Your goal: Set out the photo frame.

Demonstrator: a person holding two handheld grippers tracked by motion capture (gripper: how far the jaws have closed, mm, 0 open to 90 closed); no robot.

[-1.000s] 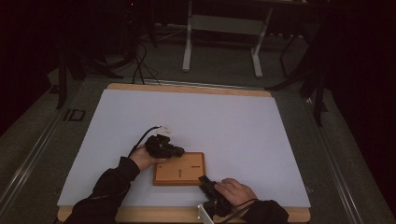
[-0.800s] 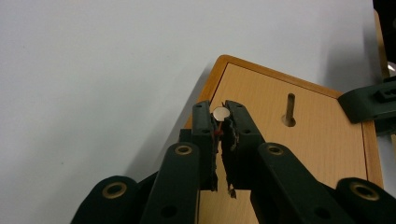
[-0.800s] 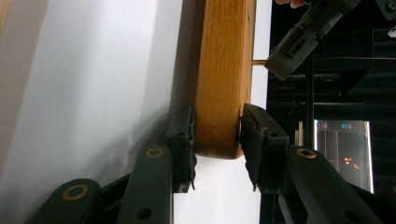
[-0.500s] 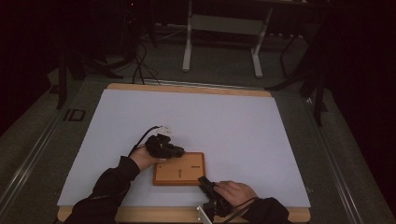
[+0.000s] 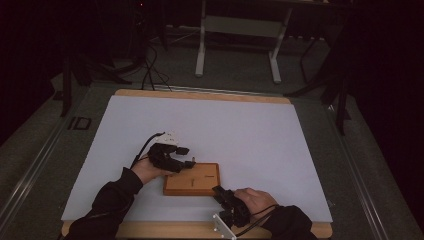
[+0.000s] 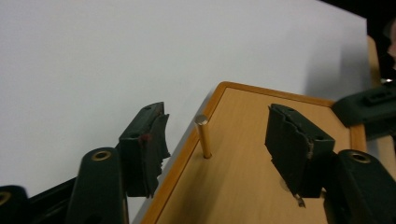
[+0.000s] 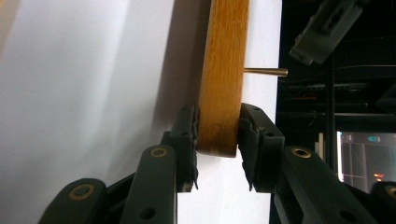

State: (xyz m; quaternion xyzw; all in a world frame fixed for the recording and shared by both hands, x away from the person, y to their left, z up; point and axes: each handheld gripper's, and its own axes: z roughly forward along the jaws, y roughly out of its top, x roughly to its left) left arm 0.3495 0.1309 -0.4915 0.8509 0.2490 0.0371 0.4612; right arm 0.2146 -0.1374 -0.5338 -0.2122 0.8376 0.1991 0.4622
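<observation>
A small wooden board (image 5: pixel 205 182) lies on the white mat near the front edge. A thin brass pin (image 6: pixel 203 137) stands upright in the board (image 6: pixel 261 177) near its edge. My left gripper (image 6: pixel 219 121) is open, its jaws have just been opening, and the pin stands between them untouched. In the high view the left gripper (image 5: pixel 186 156) sits at the board's back left corner. My right gripper (image 7: pixel 218 116) is shut on the board (image 7: pixel 224 70) across its thickness, with the pin (image 7: pixel 265 72) sticking out sideways beyond. The right gripper (image 5: pixel 218 190) holds the front right corner.
The white mat (image 5: pixel 240 130) covers a wooden tabletop (image 5: pixel 200 95). Dark floor, cables and a metal stand's legs (image 5: pixel 235 50) lie beyond the far edge. The left gripper (image 7: pixel 327 28) shows in the right gripper view, the right gripper (image 6: pixel 369 105) in the left gripper view.
The left gripper's jaws stand wider apart than before. Both hands and the board have stayed in place.
</observation>
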